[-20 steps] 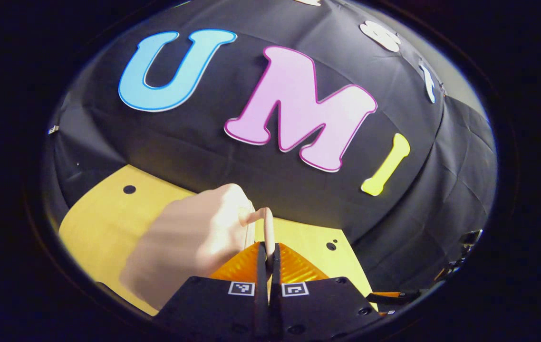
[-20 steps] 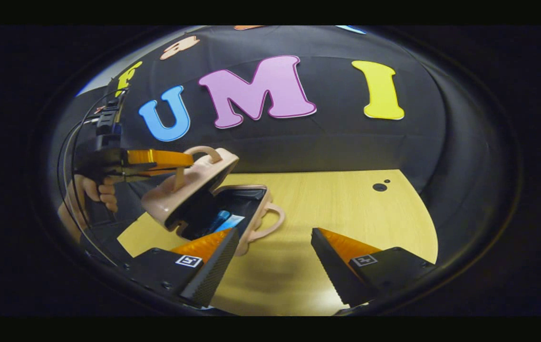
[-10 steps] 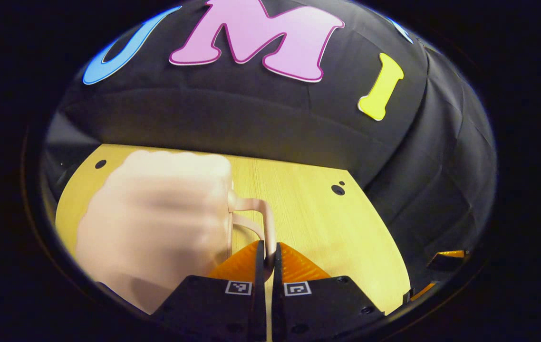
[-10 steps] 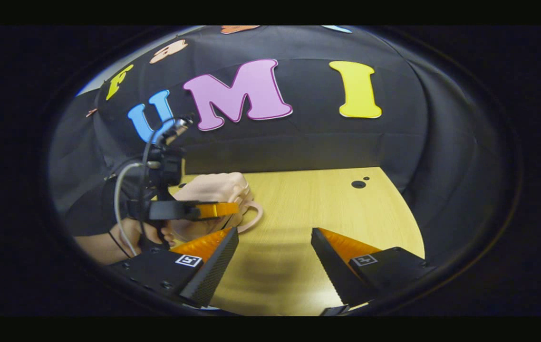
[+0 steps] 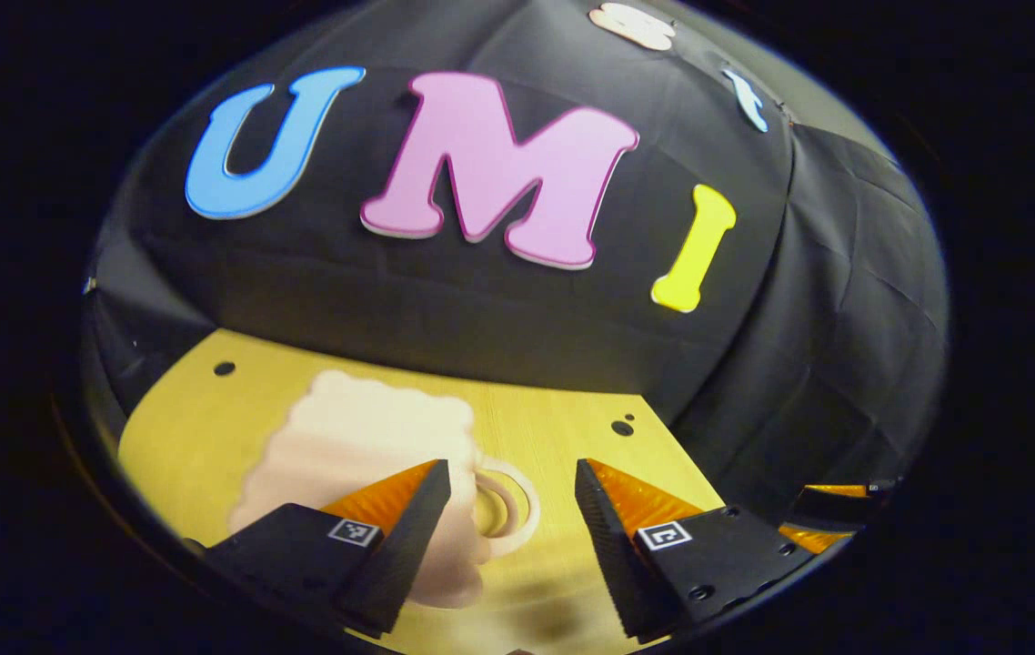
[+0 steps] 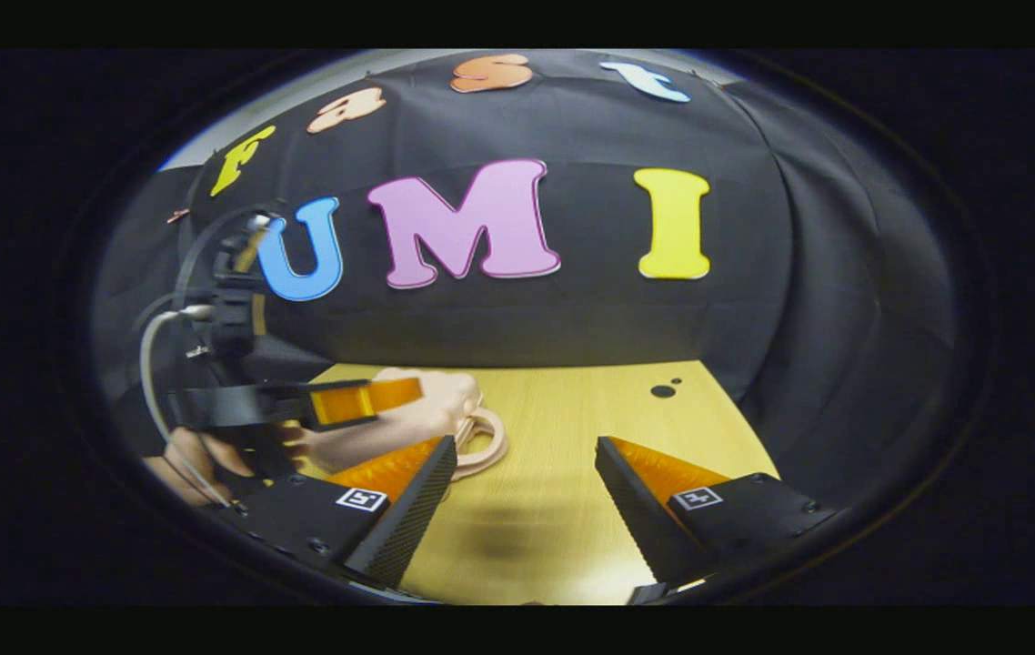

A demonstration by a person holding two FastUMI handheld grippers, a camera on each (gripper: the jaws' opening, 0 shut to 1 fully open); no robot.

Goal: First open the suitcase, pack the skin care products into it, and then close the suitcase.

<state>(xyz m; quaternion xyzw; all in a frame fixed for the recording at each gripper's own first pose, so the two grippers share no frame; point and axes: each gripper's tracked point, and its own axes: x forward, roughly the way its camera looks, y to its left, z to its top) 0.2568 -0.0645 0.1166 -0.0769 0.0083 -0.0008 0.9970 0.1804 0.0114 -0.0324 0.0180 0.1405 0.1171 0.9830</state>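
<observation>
Suitcase (image 5: 363,455) lies flat and closed on wooden table (image 5: 645,455), handle (image 5: 508,509) toward table middle. Left gripper (image 5: 510,509) hovers over handle, jaws spread, gripping nothing; judged released so lid can rest shut. Right gripper (image 6: 525,491) hangs above bare tabletop just beside suitcase, jaws wide, holding nothing, parked out of the way. Skin care products presumably inside, hidden under lid. Task looks near finished.

Suitcase (image 6: 431,409) closed on table (image 6: 563,455); left tool (image 6: 395,394) over it; right tool (image 6: 525,496) spread wide
</observation>
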